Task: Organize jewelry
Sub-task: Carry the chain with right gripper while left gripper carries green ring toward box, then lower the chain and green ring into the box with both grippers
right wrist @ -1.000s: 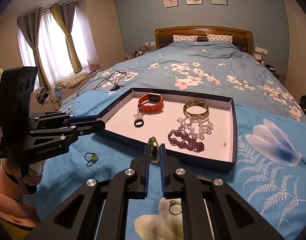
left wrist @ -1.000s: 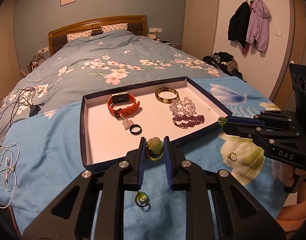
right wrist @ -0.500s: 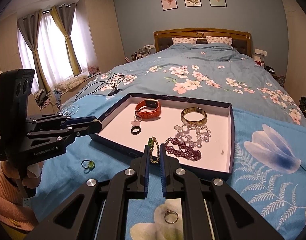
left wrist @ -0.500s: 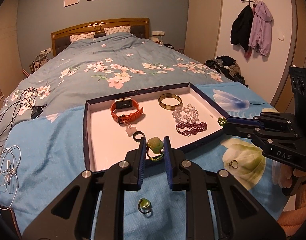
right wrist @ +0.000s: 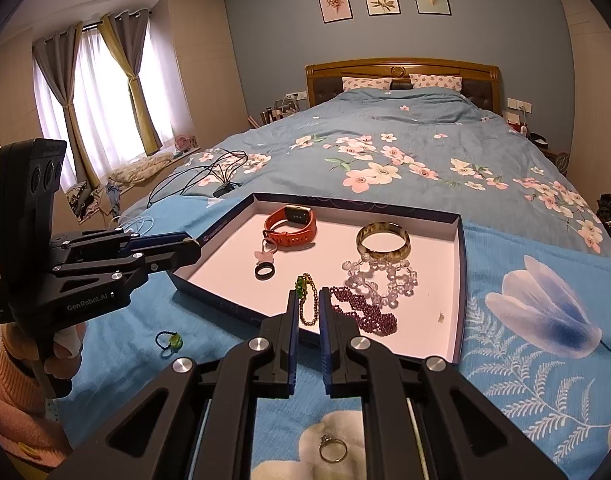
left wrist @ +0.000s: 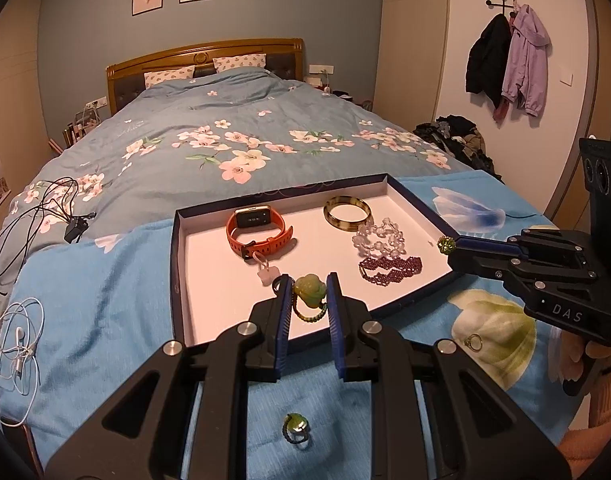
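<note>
**Jewelry held over the tray edge in both grippers**

Jewelry is gripped on both sides. The left gripper [left wrist: 308,298] is clamped on a pale green carved pendant [left wrist: 309,291], pinched between its blue pads, with a beaded green loop [left wrist: 305,314] hanging below the stone. The right gripper [right wrist: 307,300] is closed on a thin bead chain [right wrist: 308,306], its pads nearly together, and a green bead [right wrist: 301,286] is seen at the chain's top (in the left view that bead shows at the tip of the right gripper).

Both loads are held just above the near rim of the tray [right wrist: 461,280], a shallow dark-edged box with a pale floor, laid on a blue bedspread [right wrist: 525,360].

Inside the tray, several pieces are laid out:
- an orange watch [right wrist: 291,224] at the far left
- a pink charm [right wrist: 265,256] just in front of it
- a black ring [right wrist: 264,271] beside the charm
- a tortoiseshell bangle [right wrist: 382,240] at the far right
- a clear bead bracelet [right wrist: 381,278] touching the bangle's near side
- a purple bead bracelet [right wrist: 365,312] nearest the right gripper

Two pieces are left outside on the bedspread: a green-stone ring [left wrist: 296,431] under the left gripper, and a thin metal ring [right wrist: 332,450] under the right one. Cables [left wrist: 37,208] and white earphones [left wrist: 19,340] are seen to the left on the bed.
</note>
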Tool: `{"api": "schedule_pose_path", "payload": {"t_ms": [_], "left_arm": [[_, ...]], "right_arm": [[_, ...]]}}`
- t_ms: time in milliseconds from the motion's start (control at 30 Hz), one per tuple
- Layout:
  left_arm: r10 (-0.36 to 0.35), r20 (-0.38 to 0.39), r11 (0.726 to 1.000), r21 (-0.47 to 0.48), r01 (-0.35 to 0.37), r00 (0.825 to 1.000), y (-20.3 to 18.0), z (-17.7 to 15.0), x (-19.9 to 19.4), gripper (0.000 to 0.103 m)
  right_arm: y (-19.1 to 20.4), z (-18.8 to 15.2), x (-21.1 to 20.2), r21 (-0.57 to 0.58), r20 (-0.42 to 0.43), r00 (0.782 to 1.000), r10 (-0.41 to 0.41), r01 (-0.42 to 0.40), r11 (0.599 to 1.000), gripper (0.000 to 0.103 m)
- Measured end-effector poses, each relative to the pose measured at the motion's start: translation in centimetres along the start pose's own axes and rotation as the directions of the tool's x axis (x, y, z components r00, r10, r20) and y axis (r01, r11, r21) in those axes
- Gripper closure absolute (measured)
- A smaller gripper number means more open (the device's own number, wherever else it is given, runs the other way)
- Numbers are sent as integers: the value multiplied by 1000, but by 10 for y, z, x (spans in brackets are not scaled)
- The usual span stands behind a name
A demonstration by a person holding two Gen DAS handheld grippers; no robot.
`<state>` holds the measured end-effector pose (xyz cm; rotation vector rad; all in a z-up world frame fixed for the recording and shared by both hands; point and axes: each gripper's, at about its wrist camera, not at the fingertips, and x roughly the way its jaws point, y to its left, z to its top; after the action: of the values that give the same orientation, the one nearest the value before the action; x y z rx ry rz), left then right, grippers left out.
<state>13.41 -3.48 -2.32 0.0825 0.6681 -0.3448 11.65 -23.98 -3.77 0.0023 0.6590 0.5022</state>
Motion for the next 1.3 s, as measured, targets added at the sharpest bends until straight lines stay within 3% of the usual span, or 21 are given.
{"api": "schedule_pose_path", "payload": {"t_ms": [1300], "left_arm": [[38,10,999,-7,-37,999,9,23,25,85]], "right_arm": [[-12,19,20,-8,9,1000,-27,27,1000,95]]}}
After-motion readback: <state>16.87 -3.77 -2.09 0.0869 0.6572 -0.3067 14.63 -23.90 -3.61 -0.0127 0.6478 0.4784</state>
